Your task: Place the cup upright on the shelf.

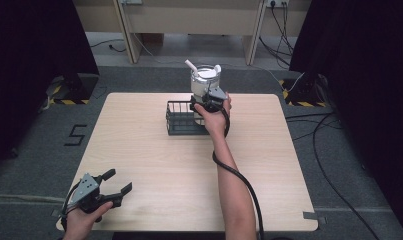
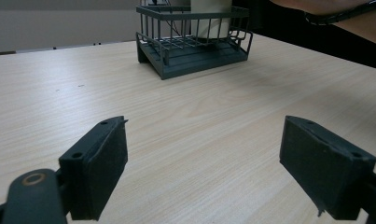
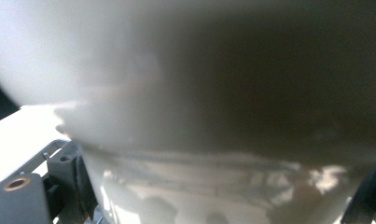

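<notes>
At the far middle of the worktop [image 1: 139, 150], the right gripper [image 1: 205, 102] is clamping its fingers on the side of a white upright cup [image 1: 205, 82], which is standing in the right end of a dark wire basket [image 1: 181, 120]. A white straw and spoon are poking from its top. Its long axis is running vertical, so any lift must clear the basket rails. The left gripper [image 1: 118, 182] is resting near the front-left corner, fingers [image 2: 99, 170] spread wide and holding nothing, well apart from the cup.

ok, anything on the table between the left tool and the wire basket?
Nothing: bare wood tabletop runs from the open left tool up to the basket, as the left gripper view shows.
</notes>
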A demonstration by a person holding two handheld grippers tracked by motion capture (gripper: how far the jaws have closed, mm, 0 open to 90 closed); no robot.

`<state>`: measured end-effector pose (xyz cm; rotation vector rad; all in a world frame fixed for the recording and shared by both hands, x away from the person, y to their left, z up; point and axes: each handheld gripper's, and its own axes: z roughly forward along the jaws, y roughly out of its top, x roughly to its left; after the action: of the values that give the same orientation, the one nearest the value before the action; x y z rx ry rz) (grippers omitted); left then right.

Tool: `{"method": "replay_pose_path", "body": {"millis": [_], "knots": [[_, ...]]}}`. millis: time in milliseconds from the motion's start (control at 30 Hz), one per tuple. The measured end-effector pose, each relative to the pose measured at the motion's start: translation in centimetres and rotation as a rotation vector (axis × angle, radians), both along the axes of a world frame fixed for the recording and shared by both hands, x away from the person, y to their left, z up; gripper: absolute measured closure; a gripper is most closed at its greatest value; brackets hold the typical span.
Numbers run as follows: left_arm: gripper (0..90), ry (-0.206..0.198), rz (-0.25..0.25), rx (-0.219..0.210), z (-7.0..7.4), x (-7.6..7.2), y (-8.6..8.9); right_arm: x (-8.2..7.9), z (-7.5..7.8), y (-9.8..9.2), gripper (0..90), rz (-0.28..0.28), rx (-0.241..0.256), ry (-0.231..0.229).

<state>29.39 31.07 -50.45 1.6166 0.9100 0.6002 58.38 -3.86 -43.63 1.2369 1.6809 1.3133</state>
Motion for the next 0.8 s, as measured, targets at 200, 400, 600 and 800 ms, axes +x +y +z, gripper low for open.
{"method": "replay_pose_path", "body": {"millis": [200,400,600,800], "knots": [[14.6,-0.002,-0.003,0.003,0.0,-0.1,-0.1,-0.4,-0.2,0.1,8.8,0.001,0.009,-0.020],[14.7,-0.003,-0.004,0.005,0.0,-0.1,-0.1,-0.7,-0.2,0.2,3.5,0.002,0.004,-0.046],[14.7,-0.003,-0.005,0.006,0.0,0.0,-0.2,-1.3,-0.4,0.1,2.1,0.013,0.011,-0.047],[14.6,-0.004,-0.005,0.011,0.0,-0.1,-0.2,-2.0,-0.3,-0.3,2.4,0.011,0.006,-0.037]]}}
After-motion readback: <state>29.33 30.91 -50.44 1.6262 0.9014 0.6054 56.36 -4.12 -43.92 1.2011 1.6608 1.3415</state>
